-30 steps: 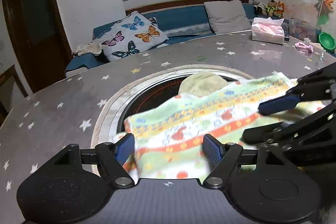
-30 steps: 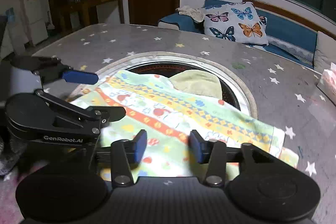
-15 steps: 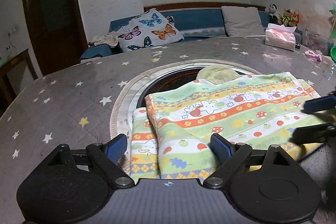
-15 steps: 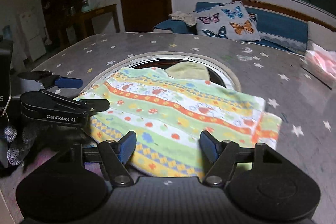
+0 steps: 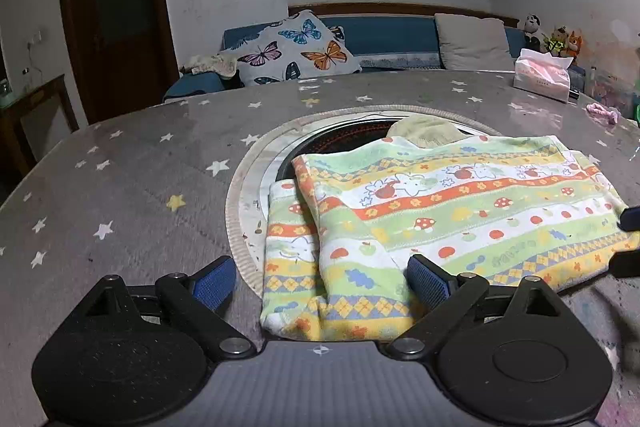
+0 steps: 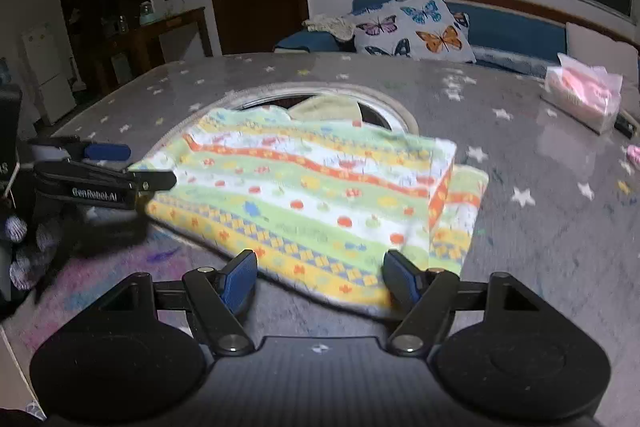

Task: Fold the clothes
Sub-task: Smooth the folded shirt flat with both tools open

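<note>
A folded cloth with green, orange and yellow cartoon stripes lies flat on the grey star-patterned table, partly over the round opening in the table's middle. It also shows in the right wrist view. My left gripper is open and empty, just short of the cloth's near left corner. My right gripper is open and empty at the cloth's near edge. The left gripper shows from the side in the right wrist view, at the cloth's left end.
A pale yellow cloth lies in the round recess behind the folded cloth. A pink tissue pack and a small pink item sit at the table's far right. A sofa with cushions stands behind the table.
Both grippers have opened wider and pulled back from the cloth. The cloth now lies folded on the table, free of both grippers.
</note>
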Tool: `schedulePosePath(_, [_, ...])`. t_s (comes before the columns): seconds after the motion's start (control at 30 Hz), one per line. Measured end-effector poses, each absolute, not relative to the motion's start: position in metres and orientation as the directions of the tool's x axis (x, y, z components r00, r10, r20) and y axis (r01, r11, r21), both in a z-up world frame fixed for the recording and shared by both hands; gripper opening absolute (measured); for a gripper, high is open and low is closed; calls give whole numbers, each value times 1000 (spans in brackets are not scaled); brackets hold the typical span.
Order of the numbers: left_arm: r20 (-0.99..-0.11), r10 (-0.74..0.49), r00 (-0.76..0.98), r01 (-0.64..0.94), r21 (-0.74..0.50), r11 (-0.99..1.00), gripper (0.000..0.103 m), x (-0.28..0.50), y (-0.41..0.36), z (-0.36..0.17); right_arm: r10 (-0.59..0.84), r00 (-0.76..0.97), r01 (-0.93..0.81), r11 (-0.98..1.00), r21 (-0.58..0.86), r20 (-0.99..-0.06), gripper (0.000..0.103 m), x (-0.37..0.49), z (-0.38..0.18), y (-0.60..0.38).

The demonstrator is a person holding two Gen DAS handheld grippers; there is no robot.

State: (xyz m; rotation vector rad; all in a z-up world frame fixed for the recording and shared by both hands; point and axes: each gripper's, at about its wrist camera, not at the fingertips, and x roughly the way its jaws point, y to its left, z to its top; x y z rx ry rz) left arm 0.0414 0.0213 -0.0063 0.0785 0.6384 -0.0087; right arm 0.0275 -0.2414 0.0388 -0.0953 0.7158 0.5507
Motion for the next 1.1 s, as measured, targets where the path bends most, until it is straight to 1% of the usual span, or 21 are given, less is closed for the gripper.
schedulePosePath(0.1, [-598, 17, 802, 28, 66, 997, 95, 41, 21, -6, 463, 631, -511, 852, 115, -622, 72, 35, 45, -239])
schedulePosePath(0.2, [-602, 17, 798, 23, 58, 998, 95, 41, 22, -6, 478, 618, -503, 851, 153, -624, 72, 48, 42, -236])
schedulePosePath(0.3, [-610, 14, 792, 20, 49, 999, 95, 41, 26, -4, 474, 589, -494, 852, 173, -655, 72, 55, 32, -237])
schedulePosePath(0.5, [-610, 25, 792, 17, 64, 998, 96, 50, 30, 5, 476, 606, -490, 854, 173, -637, 73, 65, 43, -242])
schedulePosePath(0.83, [-613, 95, 784, -34, 110, 993, 96, 103, 38, 14, 455, 635, -458, 872, 171, -624, 73, 121, 41, -236])
schedulePosePath(1.1, [-645, 146, 750, -65, 147, 987, 96, 142, 45, 0, 445, 625, -441, 879, 181, -641, 73, 145, 25, -235])
